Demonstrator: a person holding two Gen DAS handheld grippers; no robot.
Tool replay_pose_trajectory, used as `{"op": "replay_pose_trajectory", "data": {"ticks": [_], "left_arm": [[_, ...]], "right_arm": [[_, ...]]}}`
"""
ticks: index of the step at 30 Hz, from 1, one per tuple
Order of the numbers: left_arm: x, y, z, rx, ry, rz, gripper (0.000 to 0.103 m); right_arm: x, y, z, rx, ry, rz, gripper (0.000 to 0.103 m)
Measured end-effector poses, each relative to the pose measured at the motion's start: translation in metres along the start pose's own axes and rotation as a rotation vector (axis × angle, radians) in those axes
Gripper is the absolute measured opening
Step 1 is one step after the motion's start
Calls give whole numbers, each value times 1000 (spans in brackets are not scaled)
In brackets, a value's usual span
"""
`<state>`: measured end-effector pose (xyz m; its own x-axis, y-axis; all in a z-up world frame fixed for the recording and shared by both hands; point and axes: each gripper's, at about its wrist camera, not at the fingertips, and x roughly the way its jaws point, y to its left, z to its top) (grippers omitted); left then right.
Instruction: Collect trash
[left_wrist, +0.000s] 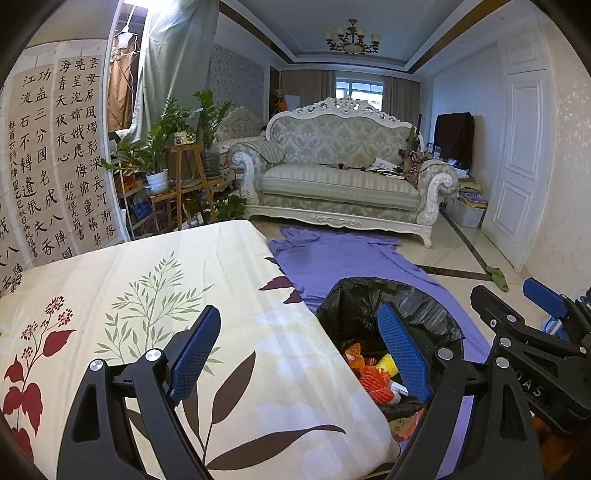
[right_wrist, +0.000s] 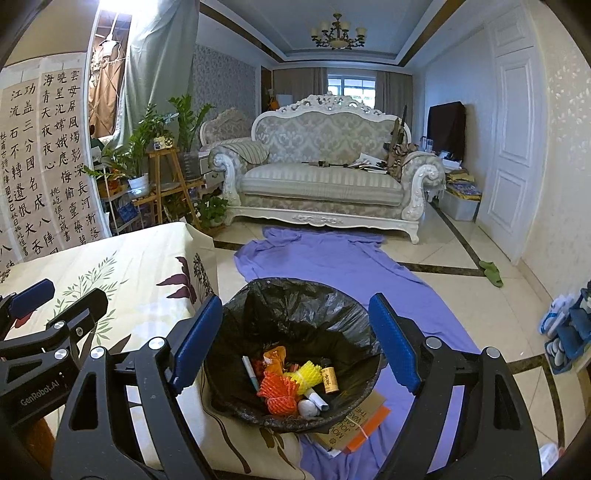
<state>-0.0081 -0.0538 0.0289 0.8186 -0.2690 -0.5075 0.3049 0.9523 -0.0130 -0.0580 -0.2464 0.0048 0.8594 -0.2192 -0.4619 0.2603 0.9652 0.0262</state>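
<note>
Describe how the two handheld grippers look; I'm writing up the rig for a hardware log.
Both match: the left gripper and right gripper have matte black angular frames with triangular cut-outs and silver round bolts at the pivots. Each finger carries a blue pad with fine cross-hatched texture. The left one's body shows white "GenRobot.AI" lettering in the right wrist view. No cables or sleeves are visible.

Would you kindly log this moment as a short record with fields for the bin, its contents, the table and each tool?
bin: trash bin lined with a black bag, on the purple sheet beside the table
contents: orange foam net, yellow foam net, pen, small brown bottle
table: floral tablecloth, no trash visible on it
left tool: open, holding nothing, over the table edge
right tool: open, holding nothing, above the bin
</note>
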Motion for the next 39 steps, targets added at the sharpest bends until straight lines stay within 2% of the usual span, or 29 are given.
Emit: {"op": "replay_pose_trajectory", "data": {"ticks": [39], "left_arm": [[-5, -6, -2, 7, 1, -3, 84]], "right_arm": [[-3, -5, 3, 3, 3, -3, 80]]}}
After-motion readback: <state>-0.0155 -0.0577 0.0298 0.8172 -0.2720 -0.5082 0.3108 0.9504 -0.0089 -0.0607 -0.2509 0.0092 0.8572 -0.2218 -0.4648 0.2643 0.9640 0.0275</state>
